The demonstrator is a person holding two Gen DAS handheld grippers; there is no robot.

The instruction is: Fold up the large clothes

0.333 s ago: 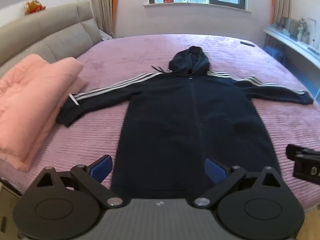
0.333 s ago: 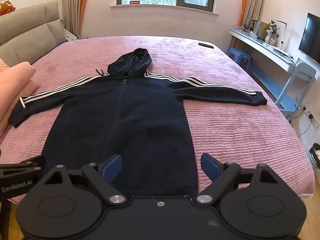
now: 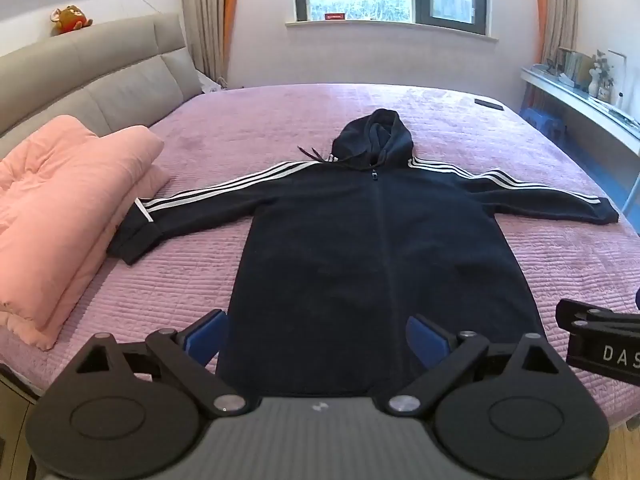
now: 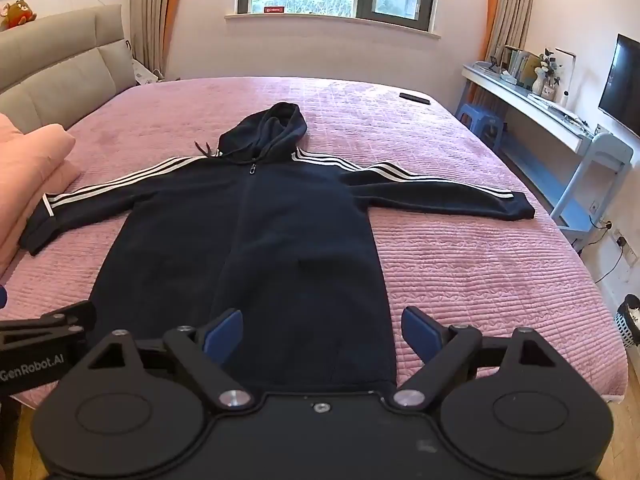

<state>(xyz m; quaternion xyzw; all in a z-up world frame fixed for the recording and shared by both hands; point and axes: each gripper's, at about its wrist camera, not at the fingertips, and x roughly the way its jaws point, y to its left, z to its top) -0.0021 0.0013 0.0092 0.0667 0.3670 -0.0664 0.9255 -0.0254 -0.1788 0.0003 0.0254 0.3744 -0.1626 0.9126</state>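
A long dark navy hooded jacket (image 3: 372, 256) with white sleeve stripes lies flat, front up, on the pink bed (image 3: 168, 280), sleeves spread wide and hood at the far end. It also shows in the right wrist view (image 4: 256, 248). My left gripper (image 3: 316, 340) is open and empty, above the hem's left part. My right gripper (image 4: 322, 336) is open and empty, above the hem's right part. Each gripper shows at the edge of the other's view.
A folded pink quilt (image 3: 60, 208) lies on the bed's left side beside the left cuff. A grey headboard (image 3: 100, 80) runs along the left. A dark remote (image 4: 415, 98) lies at the far right of the bed. A desk (image 4: 560, 128) stands to the right.
Both grippers have tilted up slightly, so the jacket sits a little lower in each view. Both remain open and the jacket has not moved.
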